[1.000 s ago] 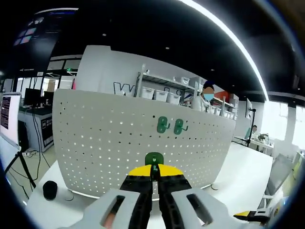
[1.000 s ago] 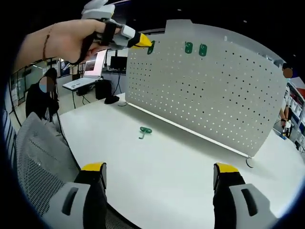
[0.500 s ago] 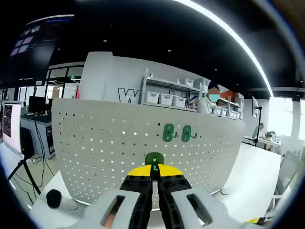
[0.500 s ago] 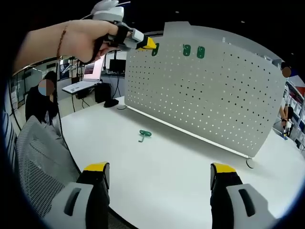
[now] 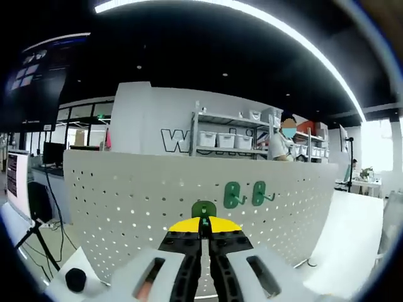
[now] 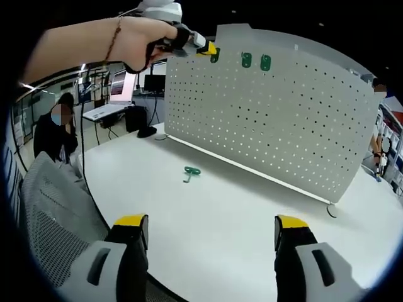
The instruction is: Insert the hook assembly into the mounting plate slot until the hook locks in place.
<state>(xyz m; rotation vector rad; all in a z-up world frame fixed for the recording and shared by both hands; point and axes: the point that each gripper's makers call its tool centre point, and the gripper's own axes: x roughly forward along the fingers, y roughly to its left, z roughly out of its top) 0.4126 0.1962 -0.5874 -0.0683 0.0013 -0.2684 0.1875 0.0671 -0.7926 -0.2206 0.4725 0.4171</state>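
A white perforated mounting plate [image 5: 126, 207] [image 6: 296, 119] stands upright on the white table. Two green hooks [image 5: 245, 194] [image 6: 255, 61] hang side by side near its top edge. My left gripper [image 5: 203, 221] is shut on a third green hook [image 5: 203, 209], held close in front of the plate, left of the hung pair and slightly lower. In the right gripper view a hand holds that left gripper [image 6: 208, 49] with its hook [image 6: 215, 56] at the plate's top left. A loose green hook [image 6: 191, 172] lies on the table. My right gripper [image 6: 211, 229] is open over the table, holding nothing.
The white table [image 6: 239, 220] spreads in front of the plate. A mesh chair back [image 6: 53, 214] stands at the left. A small black object [image 5: 75, 279] sits on the table near the plate's left foot. Shelves with bins [image 5: 220, 135] and people stand behind.
My left gripper has carried its green hook closer to the plate's top and nearer the two hung hooks. The right gripper has held still, open.
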